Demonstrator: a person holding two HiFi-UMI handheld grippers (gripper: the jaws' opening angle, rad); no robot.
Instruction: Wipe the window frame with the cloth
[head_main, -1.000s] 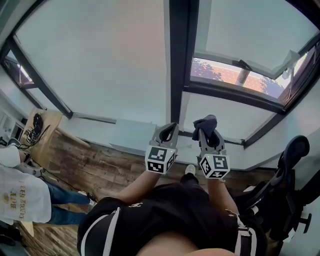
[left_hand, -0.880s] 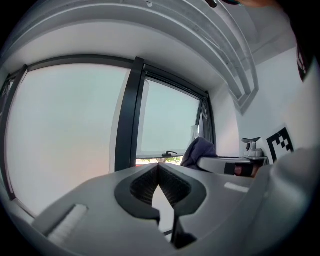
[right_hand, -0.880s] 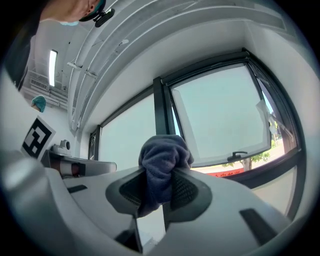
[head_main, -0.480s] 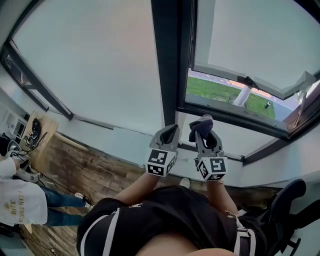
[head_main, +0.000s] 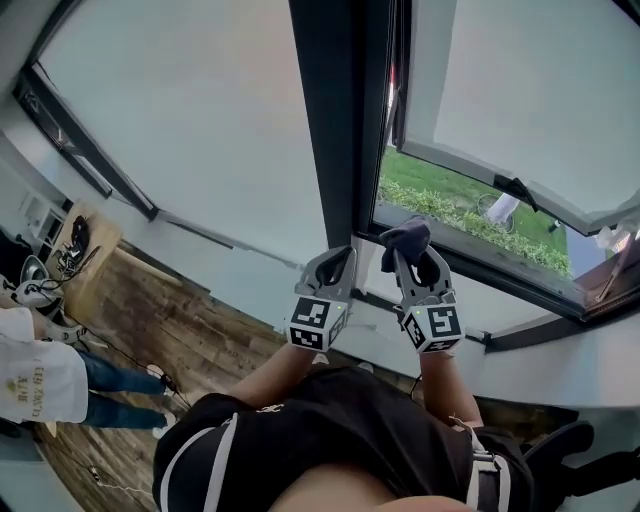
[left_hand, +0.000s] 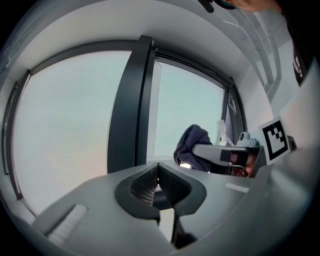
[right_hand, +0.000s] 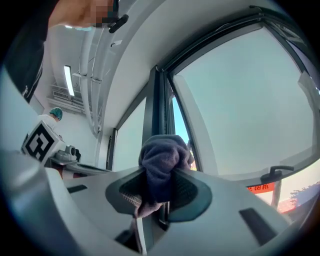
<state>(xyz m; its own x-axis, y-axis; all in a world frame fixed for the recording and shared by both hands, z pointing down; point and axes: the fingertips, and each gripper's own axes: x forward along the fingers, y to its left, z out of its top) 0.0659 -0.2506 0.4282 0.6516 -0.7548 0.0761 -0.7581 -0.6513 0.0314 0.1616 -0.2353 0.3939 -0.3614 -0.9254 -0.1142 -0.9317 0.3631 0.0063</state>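
Pinched between the jaws of the right gripper (right_hand: 159, 186), a dark blue-grey cloth (right_hand: 162, 157) bulges past the tips in a rounded wad. Its bulk is left forward of the pads, seemingly so that fabric rather than plastic meets the surface. Jaws of the left gripper (left_hand: 158, 176) are pressed together on nothing; it hangs just beside its partner at about the same height, apparently idle while the other does the wiping. Both tools are raised in front of the person toward the dark window frame (head_main: 335, 120). Its upright post runs down between a large fixed pane and an open sash (head_main: 520, 90), with grass (head_main: 440, 195) showing through the gap. In the head view the cloth sits near the foot of that post, over the corner where it meets the lower rail (head_main: 510, 283); whether it touches the frame cannot be told. Judged from this, the wipe is at its start or about to begin, and the next move calls for pressing the wad onto the frame and drawing it along. Off to the left, on the wood floor (head_main: 170, 335), another person (head_main: 40, 385) stands well apart.
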